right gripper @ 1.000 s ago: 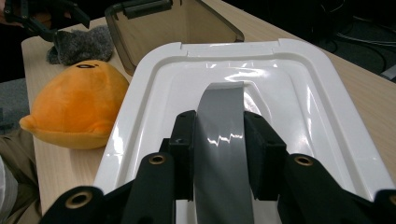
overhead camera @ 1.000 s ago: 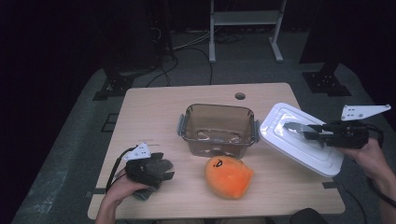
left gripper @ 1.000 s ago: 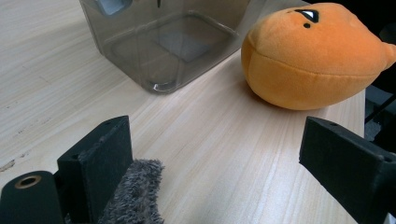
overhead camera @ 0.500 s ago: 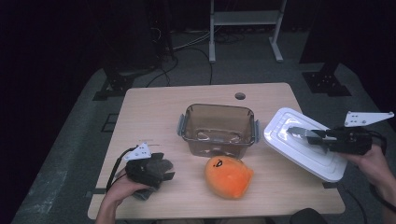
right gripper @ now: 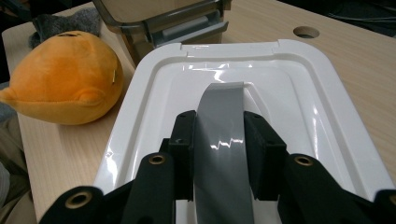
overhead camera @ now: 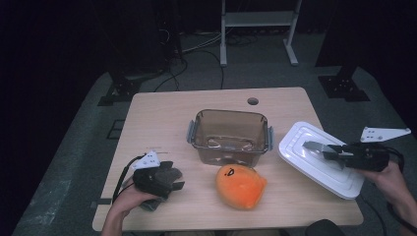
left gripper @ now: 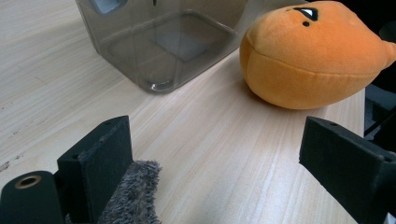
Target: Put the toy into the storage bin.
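Wooden table (overhead camera: 162, 123), dark room. Right gripper (right gripper: 218, 135): jaws clamped on grey tape handle (right gripper: 219, 116) of white lid (overhead camera: 314, 164), lying at table's right edge. Left gripper (left gripper: 210, 154): jaws wide apart, empty, resting on grey cloth (left gripper: 133, 193). Between: orange plush (overhead camera: 240, 186), just before clear container (overhead camera: 229, 135).

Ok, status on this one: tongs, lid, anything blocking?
Right tongs shut on lid's grey handle. White lid beside open container. Left tongs open. Orange plush clear.

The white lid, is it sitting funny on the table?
Yes. The white lid lies slanted at the table's right side, one corner poking past the edge. The right gripper pinches its grey handle strip. The clear box stands open.
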`<state>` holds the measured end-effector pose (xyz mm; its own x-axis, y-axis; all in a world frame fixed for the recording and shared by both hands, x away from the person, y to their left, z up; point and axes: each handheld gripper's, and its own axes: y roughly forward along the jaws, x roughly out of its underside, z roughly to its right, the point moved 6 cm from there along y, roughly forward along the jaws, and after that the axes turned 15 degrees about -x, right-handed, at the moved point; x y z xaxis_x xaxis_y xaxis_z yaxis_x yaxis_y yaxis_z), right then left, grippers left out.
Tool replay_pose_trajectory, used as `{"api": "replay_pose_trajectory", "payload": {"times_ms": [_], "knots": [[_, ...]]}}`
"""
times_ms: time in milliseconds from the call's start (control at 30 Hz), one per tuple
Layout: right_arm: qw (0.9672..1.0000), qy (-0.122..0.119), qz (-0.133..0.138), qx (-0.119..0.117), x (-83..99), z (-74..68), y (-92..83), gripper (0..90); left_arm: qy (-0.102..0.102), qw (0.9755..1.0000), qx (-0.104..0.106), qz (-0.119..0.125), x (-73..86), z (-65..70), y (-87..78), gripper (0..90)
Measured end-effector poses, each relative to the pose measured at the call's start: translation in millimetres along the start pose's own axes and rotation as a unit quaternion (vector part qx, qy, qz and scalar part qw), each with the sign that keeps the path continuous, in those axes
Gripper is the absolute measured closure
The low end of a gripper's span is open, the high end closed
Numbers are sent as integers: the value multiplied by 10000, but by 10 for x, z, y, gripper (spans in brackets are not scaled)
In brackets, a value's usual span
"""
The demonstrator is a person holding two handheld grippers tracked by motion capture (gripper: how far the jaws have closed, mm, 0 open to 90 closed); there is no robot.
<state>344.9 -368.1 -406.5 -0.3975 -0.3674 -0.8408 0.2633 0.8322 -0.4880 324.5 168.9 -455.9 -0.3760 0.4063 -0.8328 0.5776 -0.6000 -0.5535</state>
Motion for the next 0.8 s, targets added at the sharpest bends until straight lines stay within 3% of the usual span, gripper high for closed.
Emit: {"api": "replay_pose_trajectory", "payload": {"times_ms": [800], "knots": [[9995, 202, -172, -161, 274, 12, 294, 659, 21, 10000, 6, 10, -4, 14, -2, 88]]}}
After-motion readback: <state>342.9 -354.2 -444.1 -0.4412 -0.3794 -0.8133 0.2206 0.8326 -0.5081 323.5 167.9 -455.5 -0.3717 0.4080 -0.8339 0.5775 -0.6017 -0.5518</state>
